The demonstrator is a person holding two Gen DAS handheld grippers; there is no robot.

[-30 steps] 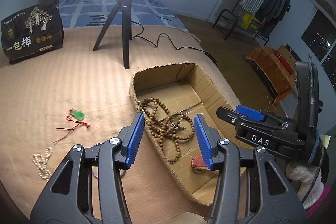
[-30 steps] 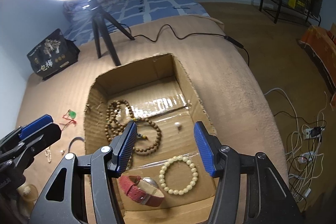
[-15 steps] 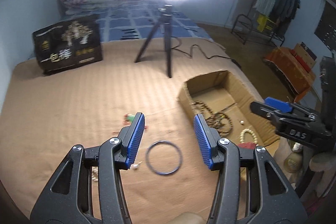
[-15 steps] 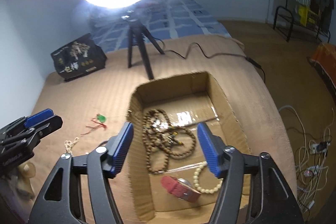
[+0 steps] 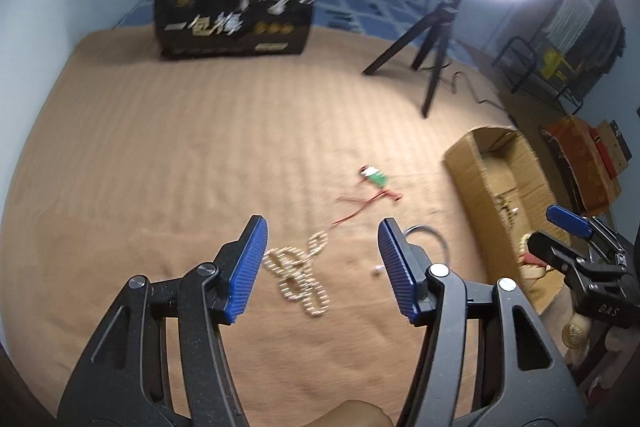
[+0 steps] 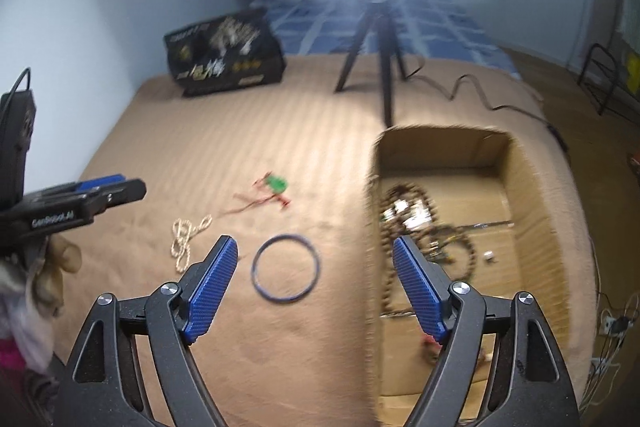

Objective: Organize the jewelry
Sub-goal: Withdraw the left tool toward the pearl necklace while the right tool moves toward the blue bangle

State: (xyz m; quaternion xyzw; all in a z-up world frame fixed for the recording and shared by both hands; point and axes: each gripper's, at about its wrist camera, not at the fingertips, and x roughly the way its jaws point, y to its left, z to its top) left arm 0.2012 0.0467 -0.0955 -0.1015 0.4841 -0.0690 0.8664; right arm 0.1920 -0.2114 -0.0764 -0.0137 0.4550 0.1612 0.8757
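Note:
A cream bead necklace (image 5: 298,273) lies tangled on the tan blanket, between the tips of my open, empty left gripper (image 5: 320,263). It also shows in the right wrist view (image 6: 186,237). A green pendant on a red cord (image 5: 376,179) (image 6: 277,183) lies beyond it. A dark blue bangle (image 6: 285,269) lies flat between the tips of my open, empty right gripper (image 6: 316,279); its edge shows by my left gripper's right finger (image 5: 426,235). The cardboard box (image 6: 532,179) (image 5: 466,155) at right holds brown wooden bead strands (image 6: 420,223).
A ring light on a black tripod (image 5: 430,47) (image 6: 376,39) stands behind the box, its cable (image 6: 476,95) trailing right. A black printed bag (image 5: 234,11) (image 6: 224,53) stands at the blanket's far edge. A small white bead (image 5: 377,270) lies near the bangle.
Both grippers have swung left, away from the box. The left one now sits over the cream necklace, the right one over the blue bangle. Both stayed open.

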